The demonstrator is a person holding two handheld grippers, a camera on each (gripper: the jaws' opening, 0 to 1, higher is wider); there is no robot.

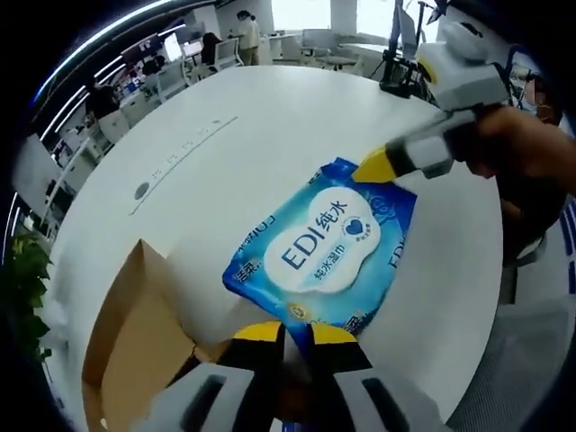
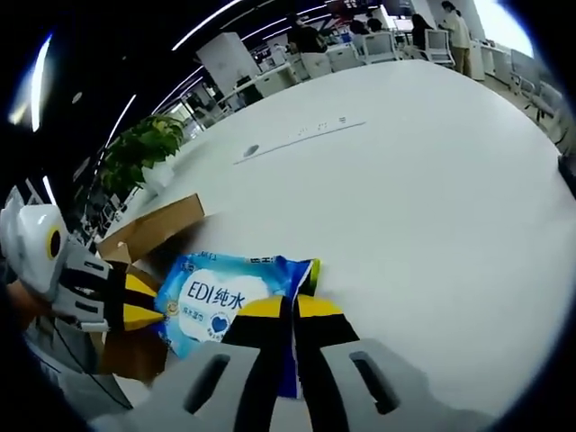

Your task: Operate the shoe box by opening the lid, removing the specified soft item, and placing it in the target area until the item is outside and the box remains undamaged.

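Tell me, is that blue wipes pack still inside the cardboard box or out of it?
Out. The blue wipes pack hangs above the white table, pinched at opposite ends by the left gripper and right gripper, beside the open cardboard box.

Wipes pack [image 1: 326,250]: one, blue, centre of the left gripper view. Box [image 1: 135,346]: one, brown cardboard, lower left of that view. Grippers: two, the left gripper [image 1: 295,335] at bottom centre and the right gripper [image 1: 372,167] at upper right. Table [image 1: 225,126]: one, white, with one round grey port [image 1: 141,191] at left. Plant [image 2: 144,148]: one, upper left of the right gripper view. People: at least two standing, top edge of the right gripper view; further count unclear.
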